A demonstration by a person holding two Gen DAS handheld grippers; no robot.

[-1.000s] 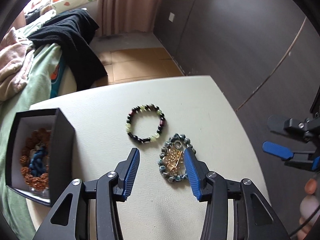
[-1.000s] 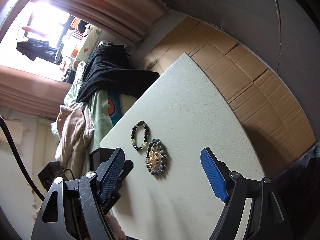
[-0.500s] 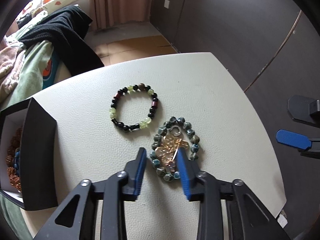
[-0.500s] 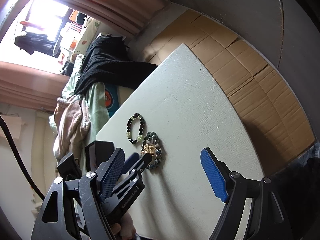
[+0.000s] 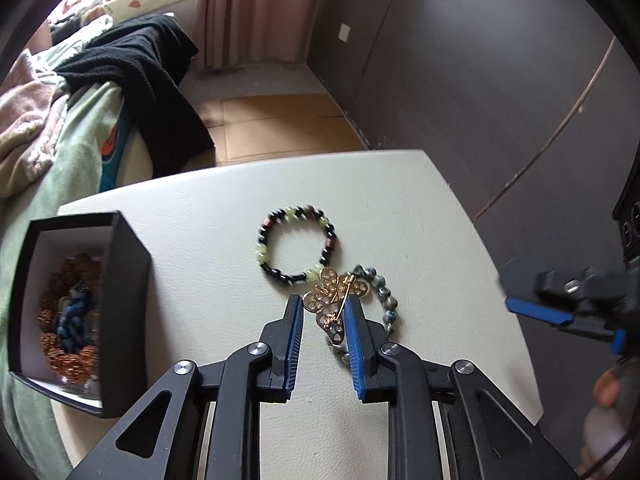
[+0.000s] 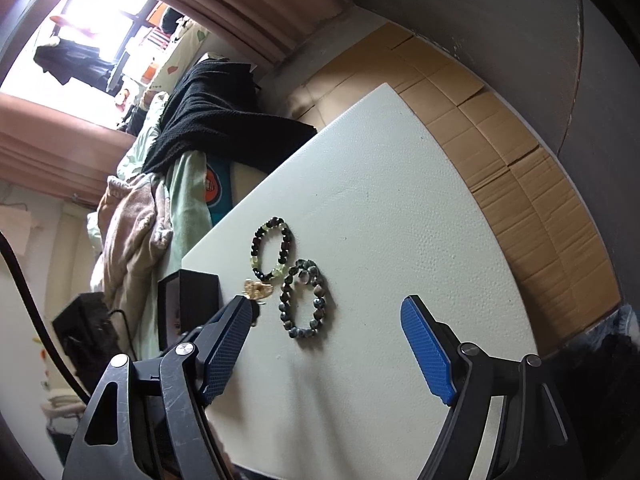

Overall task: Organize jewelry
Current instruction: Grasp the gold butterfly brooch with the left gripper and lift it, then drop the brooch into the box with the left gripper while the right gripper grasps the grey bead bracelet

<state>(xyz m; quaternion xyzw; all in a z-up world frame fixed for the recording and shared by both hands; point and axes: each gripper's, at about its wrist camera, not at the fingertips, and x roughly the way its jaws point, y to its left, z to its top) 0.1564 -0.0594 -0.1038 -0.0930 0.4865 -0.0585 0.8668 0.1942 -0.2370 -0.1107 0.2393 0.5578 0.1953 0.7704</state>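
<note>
My left gripper (image 5: 323, 307) is shut on a gold butterfly brooch (image 5: 334, 299) and holds it above the white table (image 5: 400, 208). The brooch also shows in the right wrist view (image 6: 258, 289). A grey-blue bead bracelet (image 6: 303, 305) lies on the table, partly hidden behind the brooch in the left wrist view (image 5: 385, 300). A black, green and red bead bracelet (image 5: 297, 243) lies just beyond it. A black jewelry box (image 5: 80, 308) at the left holds brown and blue beads. My right gripper (image 6: 326, 320) is open and empty over the table's near right side.
A bed with green sheet, pink blanket and black garment (image 5: 136, 76) borders the table's left and far side. Cardboard flooring (image 6: 500, 128) and a dark wall lie beyond the table's right edge. The person's hand (image 5: 608, 412) shows at right.
My left gripper closed on the gold brooch and lifted it off the grey-blue bracelet, shifting it left. The right gripper stayed open and moved little.
</note>
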